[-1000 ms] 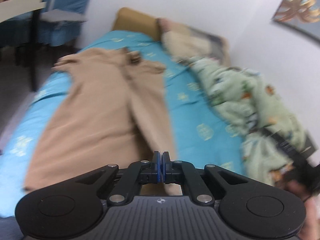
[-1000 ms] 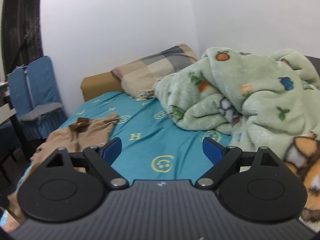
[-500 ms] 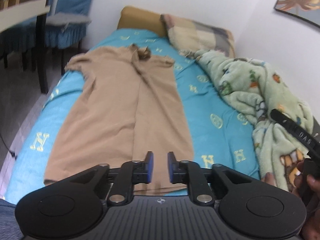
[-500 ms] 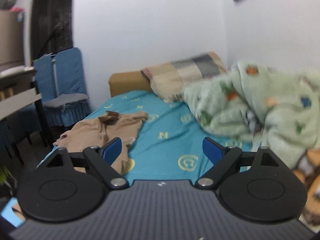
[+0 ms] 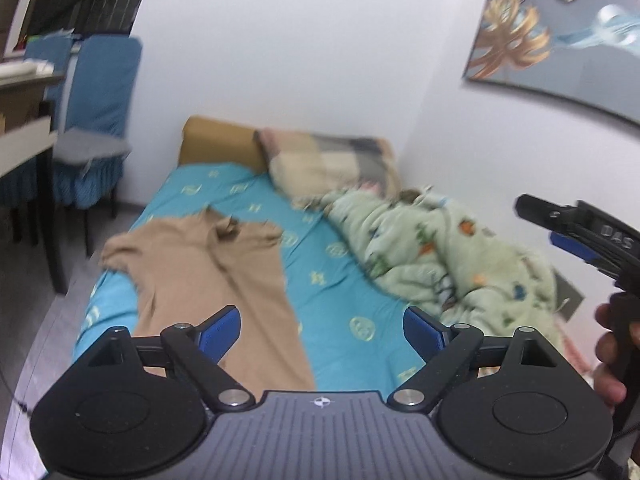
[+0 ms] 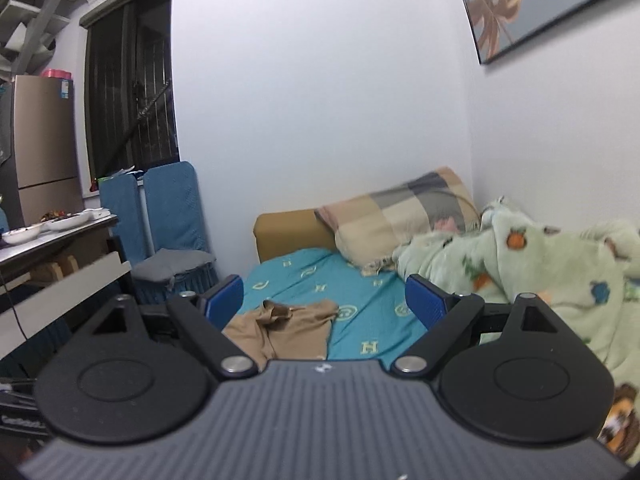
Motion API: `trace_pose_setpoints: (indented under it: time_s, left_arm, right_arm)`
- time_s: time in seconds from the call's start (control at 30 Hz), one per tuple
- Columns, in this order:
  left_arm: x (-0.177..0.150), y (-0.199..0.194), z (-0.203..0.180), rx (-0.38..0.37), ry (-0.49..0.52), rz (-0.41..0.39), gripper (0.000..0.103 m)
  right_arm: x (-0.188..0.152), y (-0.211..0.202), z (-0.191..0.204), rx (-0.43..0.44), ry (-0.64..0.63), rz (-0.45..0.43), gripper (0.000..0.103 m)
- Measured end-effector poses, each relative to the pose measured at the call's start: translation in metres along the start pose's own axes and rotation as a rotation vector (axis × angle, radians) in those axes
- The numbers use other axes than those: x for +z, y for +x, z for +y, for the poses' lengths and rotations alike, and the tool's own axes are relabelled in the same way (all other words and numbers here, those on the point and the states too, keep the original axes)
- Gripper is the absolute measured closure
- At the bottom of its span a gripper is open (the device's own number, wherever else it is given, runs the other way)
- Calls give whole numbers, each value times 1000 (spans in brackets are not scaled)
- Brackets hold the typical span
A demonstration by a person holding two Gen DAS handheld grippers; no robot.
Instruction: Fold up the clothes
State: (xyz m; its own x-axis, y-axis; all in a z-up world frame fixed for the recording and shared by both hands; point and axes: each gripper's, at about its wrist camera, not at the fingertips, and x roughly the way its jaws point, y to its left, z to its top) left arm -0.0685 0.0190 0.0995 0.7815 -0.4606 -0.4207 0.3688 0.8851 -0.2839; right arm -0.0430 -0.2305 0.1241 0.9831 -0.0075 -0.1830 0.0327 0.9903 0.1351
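Since a second ago: left gripper [image 5: 322,330] gone from pinched tight to spread wide, blue pads [image 5: 219,330] now far apart with nothing between them, and lifted up and back from the tan garment [image 5: 212,280], with more wall and the framed picture [image 5: 560,36] in sight. From the left wrist: tan garment lying lengthwise on the left half of the teal sheet [image 5: 340,276], collar end toward the mustard headboard [image 5: 220,142], hem end hidden behind the gripper body, one sleeve drooping at the bed's left edge; crumpled green blanket [image 5: 448,256] along the wall side, plaid pillow [image 5: 332,160] at the head; blue chairs [image 5: 100,92] and a table edge at far left; at right edge, the right gripper [image 5: 580,232] seen side-on, a hand [image 5: 608,360] around its handle. From the right wrist: right gripper [image 6: 324,304] likewise gaping, empty, held above the foot of the bed, not touching cloth; only the collar end of the tan garment [image 6: 284,328] visible between the pads [image 6: 222,300], rest hidden by the gripper body; teal sheet [image 6: 360,300] to its right, green blanket [image 6: 540,280] heaped by the wall, plaid pillow [image 6: 400,212] against the headboard [image 6: 288,232]; blue chairs [image 6: 168,208], a table with dishes [image 6: 60,228] and a fridge [image 6: 40,140] at left; dark window [image 6: 132,80] behind.
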Motion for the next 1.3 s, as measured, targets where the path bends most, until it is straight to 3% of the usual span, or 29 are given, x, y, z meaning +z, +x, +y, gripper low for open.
trace_pose_setpoints:
  time_s: [0.07,0.3,0.5,0.57,0.83,0.9,1.0,1.03,1.1,1.3]
  left_arm:
    - [9,-16,-5,-20,9,-31,8]
    - [53,-44,-19,-20,43,-131,3]
    - [73,-2,26,70,-10,-126,3]
    - [73,25,56,103,-45,-120,3]
    - [42,111,187,250,-163,-41,4]
    - [30,126,216,315,-171,-14,5]
    - [12,138,254,414,-264,-26,6]
    - [7,143,264,447,-276,-37,6]
    - [-2,159,284,477,-299,-7,6]
    - [-26,203,331,530,-371,52,6]
  right_arm:
    - [10,-8,4,-1,1,5,14]
    - [27,35,25,56,-14,105,14]
    - [42,72,43,105,-28,190,14]
    - [31,107,57,122,-71,246,14]
    - [-43,282,135,243,-196,453,15]
    - [-70,331,163,290,-249,489,15]
    - [-117,405,212,382,-311,568,15]
    - [-133,429,228,414,-329,597,24]
    - [-161,472,262,458,-360,638,26]
    - [-234,551,340,576,-520,650,25]
